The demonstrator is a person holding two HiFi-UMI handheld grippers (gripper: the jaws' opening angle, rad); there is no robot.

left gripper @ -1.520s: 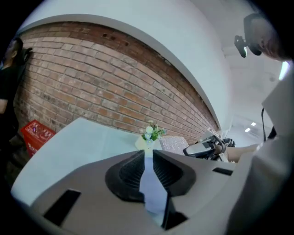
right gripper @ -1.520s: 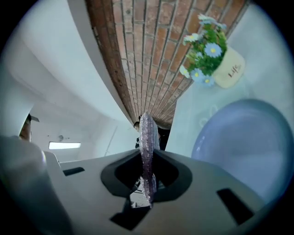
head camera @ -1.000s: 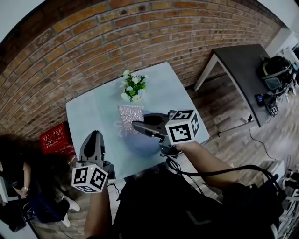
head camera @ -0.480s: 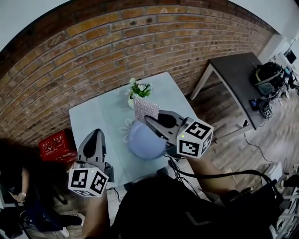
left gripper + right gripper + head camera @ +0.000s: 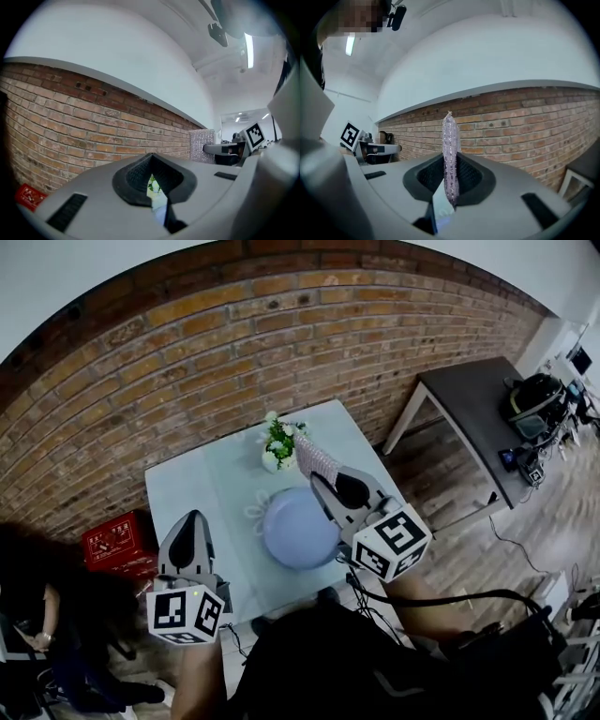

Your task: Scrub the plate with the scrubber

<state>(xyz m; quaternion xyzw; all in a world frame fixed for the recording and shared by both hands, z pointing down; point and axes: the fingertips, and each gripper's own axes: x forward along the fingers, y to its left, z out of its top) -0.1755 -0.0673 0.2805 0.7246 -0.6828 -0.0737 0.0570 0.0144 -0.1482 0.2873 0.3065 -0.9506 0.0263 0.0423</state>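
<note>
one plate, one scrubber tight in right gripper jaws, left gripper jaws together, empty

A lab-like workroom: behind the pale table runs a brick wall, and to its right a dark desk stands beside cabled equipment.

pale table, blue plate, flower pot

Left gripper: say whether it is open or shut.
Shut. In its own view the left gripper has its jaws meeting at the tips, with nothing between them.
</note>
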